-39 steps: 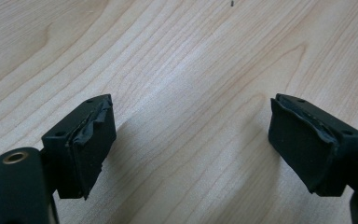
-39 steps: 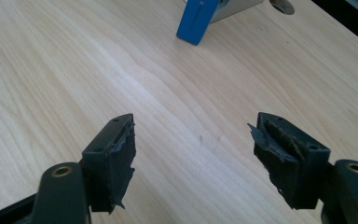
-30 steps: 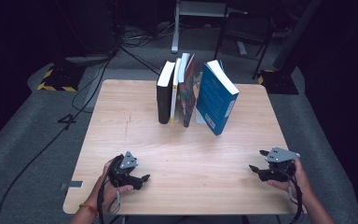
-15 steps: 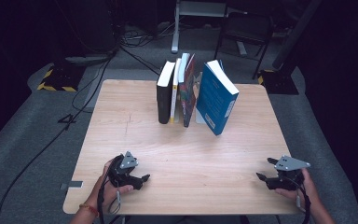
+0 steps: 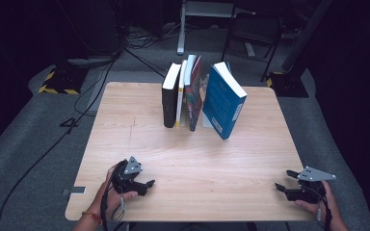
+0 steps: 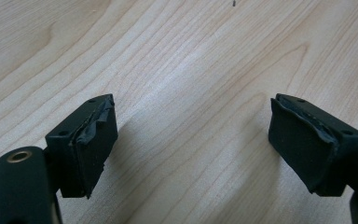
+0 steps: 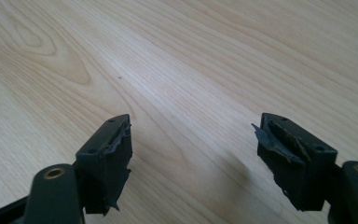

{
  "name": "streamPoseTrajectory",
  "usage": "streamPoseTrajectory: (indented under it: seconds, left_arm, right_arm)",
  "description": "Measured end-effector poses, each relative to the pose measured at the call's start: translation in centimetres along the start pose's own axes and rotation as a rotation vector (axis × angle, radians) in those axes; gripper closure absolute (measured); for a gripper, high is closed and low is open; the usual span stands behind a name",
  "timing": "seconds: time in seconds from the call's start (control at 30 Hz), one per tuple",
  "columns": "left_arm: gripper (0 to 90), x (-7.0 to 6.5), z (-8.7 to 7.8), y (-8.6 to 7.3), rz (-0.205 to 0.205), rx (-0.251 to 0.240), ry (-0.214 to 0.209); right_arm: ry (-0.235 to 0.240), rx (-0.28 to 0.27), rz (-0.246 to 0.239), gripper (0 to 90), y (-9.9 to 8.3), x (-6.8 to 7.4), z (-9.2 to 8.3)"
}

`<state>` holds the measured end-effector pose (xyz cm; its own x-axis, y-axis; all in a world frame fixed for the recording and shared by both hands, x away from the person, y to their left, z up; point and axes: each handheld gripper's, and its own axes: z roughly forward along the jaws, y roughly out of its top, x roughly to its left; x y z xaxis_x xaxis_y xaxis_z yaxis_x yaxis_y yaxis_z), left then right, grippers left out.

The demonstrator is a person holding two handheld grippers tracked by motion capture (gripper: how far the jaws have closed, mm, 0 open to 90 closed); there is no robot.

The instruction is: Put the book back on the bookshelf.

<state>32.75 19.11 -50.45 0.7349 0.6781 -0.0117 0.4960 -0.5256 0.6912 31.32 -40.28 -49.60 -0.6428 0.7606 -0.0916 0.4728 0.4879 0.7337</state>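
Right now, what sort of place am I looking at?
Probably a lab or recording studio: a bare wooden table stands on grey carpet, with loose cables and equipment stands in the dark behind it.

We see 2 black grippers: the left gripper point(image 5: 147, 184) and the right gripper point(image 5: 282, 181), each topped by a grey 3-cornered plate. Our fingers point(image 6: 91, 144) wear frayed black pads. A red-and-yellow wristband point(image 5: 92, 216) circles our left wrist.
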Motion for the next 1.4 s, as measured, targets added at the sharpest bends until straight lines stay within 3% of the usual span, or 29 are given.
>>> streamPoseTrajectory:
  seconds: [0.17,0.4,0.6,1.4]
  left_arm:
    - [15.8,0.0,0.0,0.0,-0.002,0.0,0.002]
    - [15.7,0.0,0.0,0.0,-0.002,0.0,0.002]
    - [15.7,0.0,0.0,0.0,-0.003,0.0,0.003]
    - [15.7,0.0,-0.1,-0.1,-0.001,0.001,0.001]
  right_arm:
    - [-0.008,-0.015,0.08,26.8,-1.4,-0.6,-0.5]
    - [0.006,-0.019,0.124,25.9,-2.3,-1.2,-1.1]
    - [0.006,-0.037,0.12,26.1,-2.7,-1.2,-1.2]
    - [-0.009,-0.022,0.135,26.1,-2.4,-1.1,-1.1]
